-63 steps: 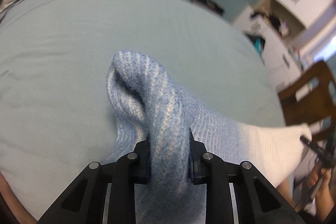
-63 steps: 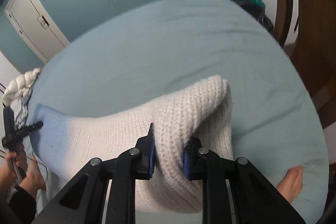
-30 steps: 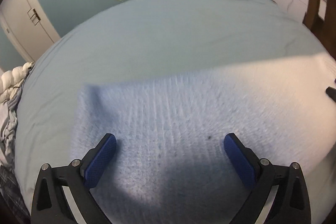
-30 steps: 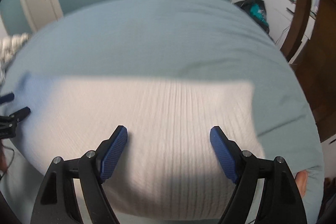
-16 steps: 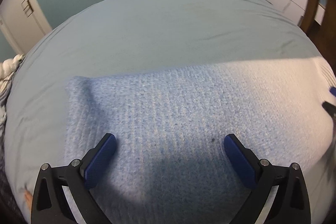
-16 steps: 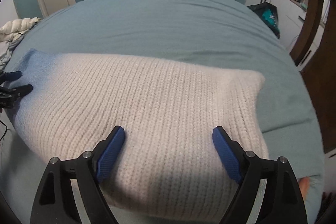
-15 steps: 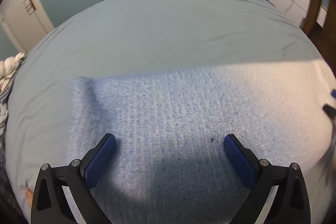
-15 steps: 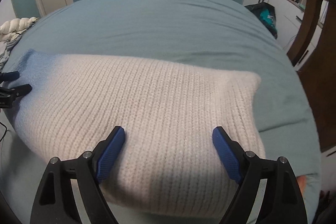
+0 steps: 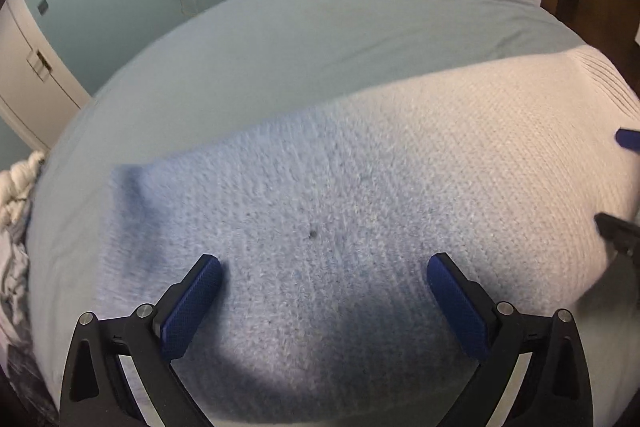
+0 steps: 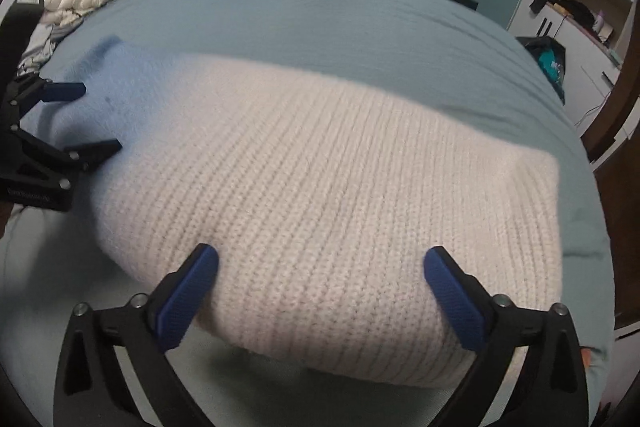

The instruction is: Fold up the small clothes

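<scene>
Teal walls and white cupboards ring a bed [image 9: 320, 39] with a pale blue-green sheet, and on it lies the knit garment [image 10: 320, 179], blue at one end and fading to cream at the other, spread flat near the bed's front edge. The left gripper [image 9: 324, 275] hovers over the blue end with its fingers spread wide and nothing between the pads. The right gripper [image 10: 322, 267] hangs over the cream end; its fingers are opening, with only the knit's surface beneath them, not pinched. By my reading the garment has just been laid out and let go. The next move calls for picking an edge or corner at each end, closing on it, and carrying one side over the other.
</scene>
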Motion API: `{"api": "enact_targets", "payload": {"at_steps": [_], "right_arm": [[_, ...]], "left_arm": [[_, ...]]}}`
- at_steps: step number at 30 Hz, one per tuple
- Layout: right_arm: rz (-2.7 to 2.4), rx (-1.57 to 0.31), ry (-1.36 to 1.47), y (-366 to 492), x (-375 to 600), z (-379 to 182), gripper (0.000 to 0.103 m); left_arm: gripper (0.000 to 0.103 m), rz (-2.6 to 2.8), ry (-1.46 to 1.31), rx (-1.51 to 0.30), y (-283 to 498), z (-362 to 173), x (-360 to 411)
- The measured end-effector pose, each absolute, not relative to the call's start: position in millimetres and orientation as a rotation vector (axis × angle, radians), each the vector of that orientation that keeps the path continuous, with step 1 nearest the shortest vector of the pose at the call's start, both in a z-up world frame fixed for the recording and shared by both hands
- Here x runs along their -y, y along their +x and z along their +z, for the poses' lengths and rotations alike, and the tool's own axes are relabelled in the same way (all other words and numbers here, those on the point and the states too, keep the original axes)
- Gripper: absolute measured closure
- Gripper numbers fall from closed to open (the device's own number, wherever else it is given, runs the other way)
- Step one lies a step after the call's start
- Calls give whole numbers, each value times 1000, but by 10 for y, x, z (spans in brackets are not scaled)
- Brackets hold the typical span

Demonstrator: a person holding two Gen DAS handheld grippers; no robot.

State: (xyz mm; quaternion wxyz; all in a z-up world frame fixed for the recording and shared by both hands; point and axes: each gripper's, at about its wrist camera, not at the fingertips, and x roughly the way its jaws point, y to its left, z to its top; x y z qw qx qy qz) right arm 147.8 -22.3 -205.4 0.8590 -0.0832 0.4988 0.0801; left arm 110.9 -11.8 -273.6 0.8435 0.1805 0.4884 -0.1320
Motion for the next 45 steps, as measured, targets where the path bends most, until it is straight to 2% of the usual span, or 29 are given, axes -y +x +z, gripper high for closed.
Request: {"api": "enact_targets", "payload": {"at_steps": [7, 16, 22, 28, 33, 39, 45], "right_arm": [[169, -1039, -204, 1467, 232, -2067, 2], [199, -1065, -197, 1614, 348, -2031, 1], [237, -1070, -195, 1606, 405, -2015, 1], [264, -1101, -185, 1632, 466, -1908, 1], [225, -1012, -129, 1609, 611, -1712, 1], [171, -1091, -76, 1700, 769, -1929, 1], [172, -1083, -82, 1723, 743, -1955, 1]], "left_arm": [[0, -267, 382, -1049, 1212, -2734, 217], [0, -215, 391, -1221, 1334, -2349, 122], [0, -87, 436, -1197, 1432, -2020, 131], [0, 86, 289, -1156, 1610, -1904, 60], [0, 236, 49, -1129, 1647, -1903, -289], [0, 431, -140, -1102, 1391, -2058, -695], [0, 536, -398, -1101, 882, -2301, -971]]}}
